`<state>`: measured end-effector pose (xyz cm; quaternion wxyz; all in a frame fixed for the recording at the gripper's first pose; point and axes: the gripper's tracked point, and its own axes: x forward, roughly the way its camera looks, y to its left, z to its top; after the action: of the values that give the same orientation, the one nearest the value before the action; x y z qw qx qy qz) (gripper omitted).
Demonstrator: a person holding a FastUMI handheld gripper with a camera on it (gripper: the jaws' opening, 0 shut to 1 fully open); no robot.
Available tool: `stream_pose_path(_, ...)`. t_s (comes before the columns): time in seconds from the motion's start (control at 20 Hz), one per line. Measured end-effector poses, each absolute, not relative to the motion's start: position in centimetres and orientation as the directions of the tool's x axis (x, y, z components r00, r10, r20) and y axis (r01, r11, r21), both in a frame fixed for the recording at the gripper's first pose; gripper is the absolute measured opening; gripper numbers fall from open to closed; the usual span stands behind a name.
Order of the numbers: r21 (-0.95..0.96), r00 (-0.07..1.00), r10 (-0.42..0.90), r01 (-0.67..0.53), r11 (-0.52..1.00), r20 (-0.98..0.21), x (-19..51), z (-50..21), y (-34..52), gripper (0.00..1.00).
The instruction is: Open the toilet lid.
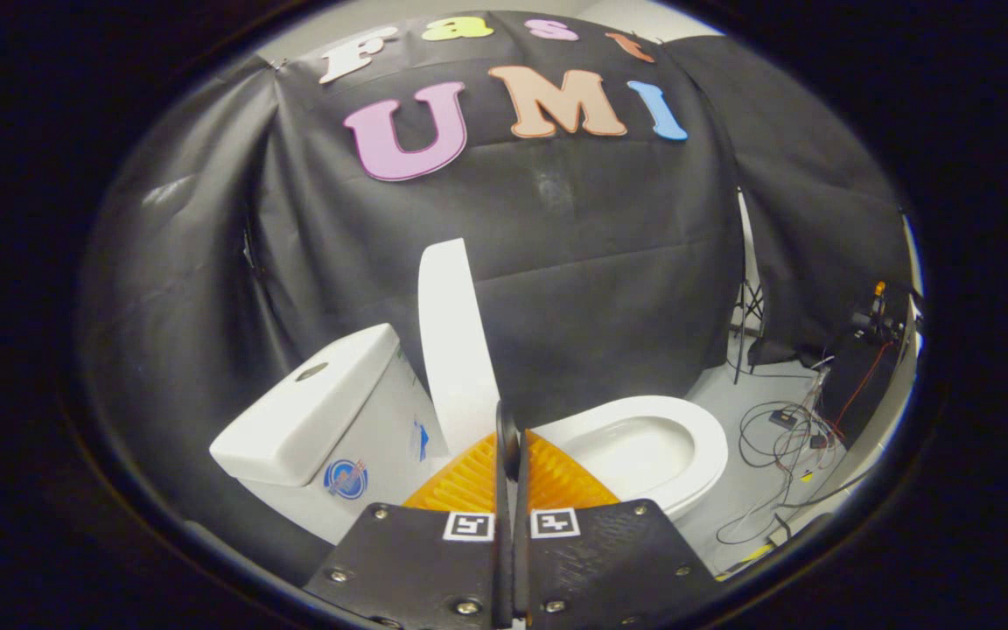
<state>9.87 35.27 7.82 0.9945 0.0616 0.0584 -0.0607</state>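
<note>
The white toilet lid (454,341) stands raised, nearly upright, leaning back toward the tank (311,407). Below it the seat (705,437) lies down around the open bowl (635,446). My gripper (509,429) is low over the near side of the bowl, and its two fingers are pressed together with nothing visible between them. The fingertips sit just beside the lid's lower right edge; I cannot tell whether they touch it. The fingers hide the near part of the seat and the lid's hinge.
Black cloth hangs behind and to the left of the toilet. Loose cables (788,437) lie on the grey floor to the right of the bowl, with a dark box of gear (871,367) and a stand leg (745,324) beyond them.
</note>
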Motion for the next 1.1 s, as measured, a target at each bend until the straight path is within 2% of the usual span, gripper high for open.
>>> stream_pose_path(1.1,-0.052,0.989,0.015,-0.023,0.998,-0.144,10.1,7.2,41.1,0.02)
